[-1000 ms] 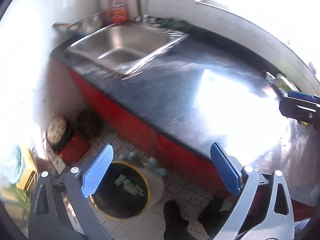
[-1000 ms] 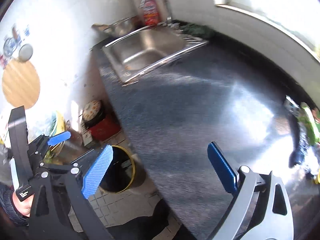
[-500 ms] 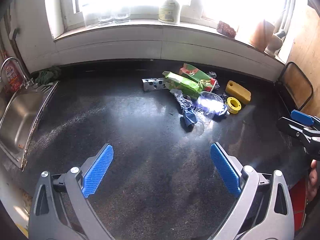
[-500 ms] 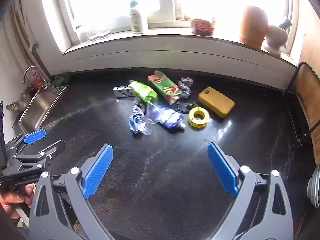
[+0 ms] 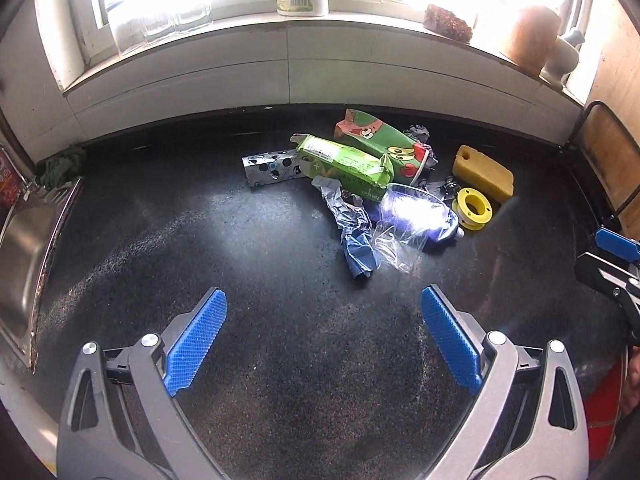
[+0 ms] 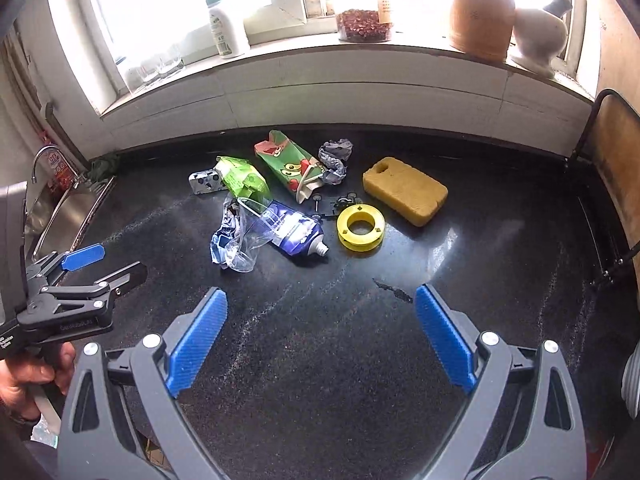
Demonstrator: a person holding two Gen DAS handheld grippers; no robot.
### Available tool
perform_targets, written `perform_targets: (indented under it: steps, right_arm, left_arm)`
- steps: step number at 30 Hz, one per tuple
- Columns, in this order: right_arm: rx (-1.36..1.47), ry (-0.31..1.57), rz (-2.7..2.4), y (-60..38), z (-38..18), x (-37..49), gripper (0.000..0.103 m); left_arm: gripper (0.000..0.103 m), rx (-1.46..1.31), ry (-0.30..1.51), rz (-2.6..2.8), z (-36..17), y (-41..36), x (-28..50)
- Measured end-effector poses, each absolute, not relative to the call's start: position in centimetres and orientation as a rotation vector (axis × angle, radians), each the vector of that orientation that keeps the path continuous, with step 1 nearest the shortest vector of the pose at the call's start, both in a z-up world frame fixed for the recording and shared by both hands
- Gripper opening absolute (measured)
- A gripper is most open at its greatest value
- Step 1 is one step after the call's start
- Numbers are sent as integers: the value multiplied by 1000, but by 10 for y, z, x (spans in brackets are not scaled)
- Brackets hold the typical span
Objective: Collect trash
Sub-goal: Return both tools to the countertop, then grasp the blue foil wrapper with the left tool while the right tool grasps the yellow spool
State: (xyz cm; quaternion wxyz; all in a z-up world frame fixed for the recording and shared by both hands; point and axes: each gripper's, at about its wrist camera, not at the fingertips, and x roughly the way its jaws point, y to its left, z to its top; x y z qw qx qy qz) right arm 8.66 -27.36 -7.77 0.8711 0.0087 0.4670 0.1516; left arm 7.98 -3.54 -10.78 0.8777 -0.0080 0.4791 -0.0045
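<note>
Both my tongs hang empty over the dark worktop point(image 6: 500, 248), the left tongs point(image 5: 320, 336) and the right tongs point(image 6: 320, 332) each spread wide, so I judge I am at the approach, nothing picked yet. The trash pile point(image 6: 272, 208) lies ahead at about eleven o'clock from my right tongs, one o'clock from my left. Next I must reach forward and close on the nearest piece, the crumpled clear wrapper point(image 6: 240, 252).
</note>
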Motion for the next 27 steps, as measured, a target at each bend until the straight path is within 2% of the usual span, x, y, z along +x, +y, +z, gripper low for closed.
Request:
perform_targets:
  steps: [11, 18, 22, 24, 26, 27]
  right_arm:
    - [-35, 1085, 329, -276, -147, 166, 88]
    - [-86, 1165, 336, -270, -192, 207, 79]
    - [-132, 1150, 340, -265, -201, 223, 76]
    - [-158, 1136, 341, -262, -201, 228, 72]
    - [-185, 1113, 345, -260, -200, 230, 58]
    - [-186, 1120, 349, -259, -200, 231, 55]
  left_arm:
    - [95, -61, 1118, -1, -178, -30, 169]
    - [94, -56, 1154, -32, -208, -34, 193]
    - [93, -19, 1145, -25, -214, -36, 201]
    - [88, -15, 1134, -35, -213, -36, 204]
    - [67, 13, 1119, -26, -211, -36, 206]
    - [60, 26, 1113, -29, -210, -36, 206]
